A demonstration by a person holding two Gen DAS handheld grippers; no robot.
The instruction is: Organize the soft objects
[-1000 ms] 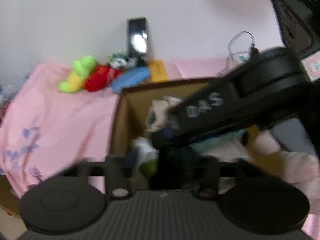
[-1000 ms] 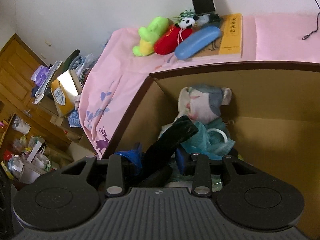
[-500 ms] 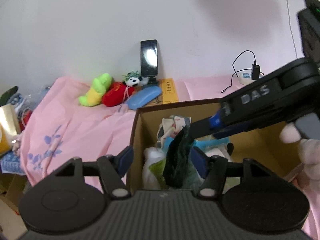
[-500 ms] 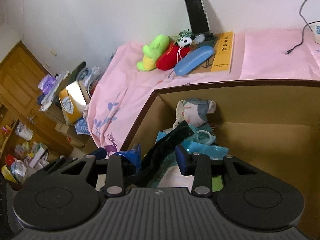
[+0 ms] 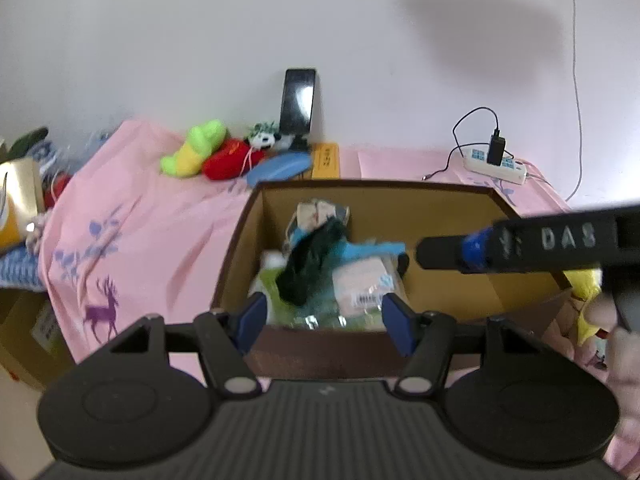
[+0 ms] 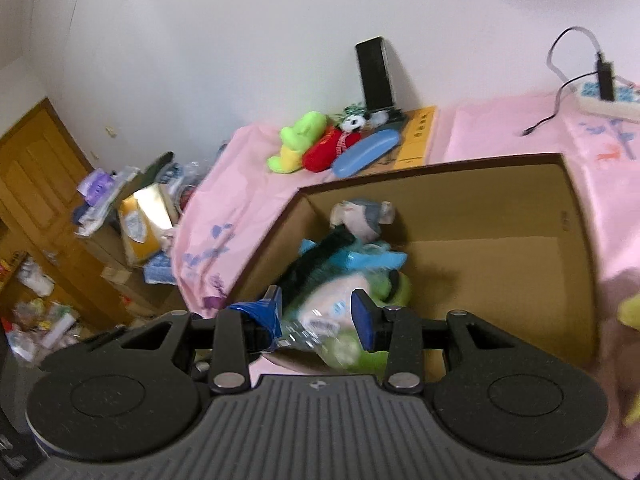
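An open cardboard box [image 5: 448, 208] [image 6: 480, 220] stands on a pink cloth. It holds a dark green cloth [image 5: 308, 264] [image 6: 316, 260], a grey-and-cream plush [image 5: 320, 210] [image 6: 362, 216], blue fabric [image 5: 368, 249] and wrapped soft packs [image 5: 360, 286]. My left gripper [image 5: 323, 316] is open and empty above the box's near edge. My right gripper [image 6: 318, 314] is open and empty over the box's left front corner; it also shows in the left wrist view [image 5: 520, 246], reaching in from the right.
By the wall lie a green-yellow plush [image 5: 194, 154], a red plush [image 5: 230, 160], a small panda [image 5: 262, 140], a blue case [image 5: 280, 164] and a yellow book [image 5: 326, 160]. A black phone [image 5: 298, 104] leans on the wall. A power strip [image 5: 496, 164] lies at the right. Clutter stands left.
Both grippers have pulled back and up from the box. The dark green cloth, held between the fingers earlier, now lies in the box, and both grippers have opened.
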